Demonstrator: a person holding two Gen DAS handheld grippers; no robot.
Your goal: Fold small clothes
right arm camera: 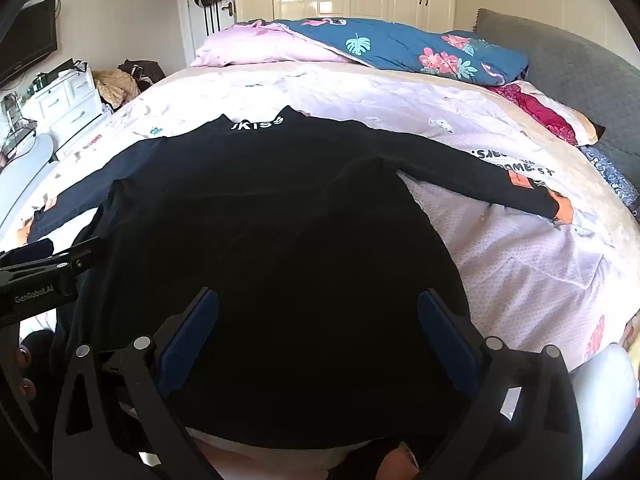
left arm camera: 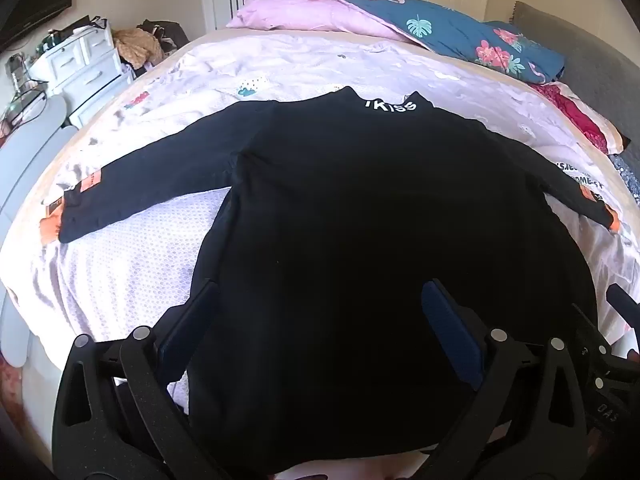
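Bed (left arm camera: 280, 64) filled both views, pale quilt over it. Black long-sleeved top (left arm camera: 360, 208) lay flat on the quilt, collar toward the far side of the bed, hem nearest the grippers, sleeves spread out to either side; its long axis ran straight away from the fingers. Left gripper (left arm camera: 320, 320) hung over the hem's left half, right gripper (right arm camera: 318, 316) over its right half, both tilted down, about equally near. Both sets of fingers stood wide open, gripping nothing, cloth showing between them. Judged next: take a sleeve or the hem.

Both wrist views downward, shared black top (left arm camera: 360, 220)
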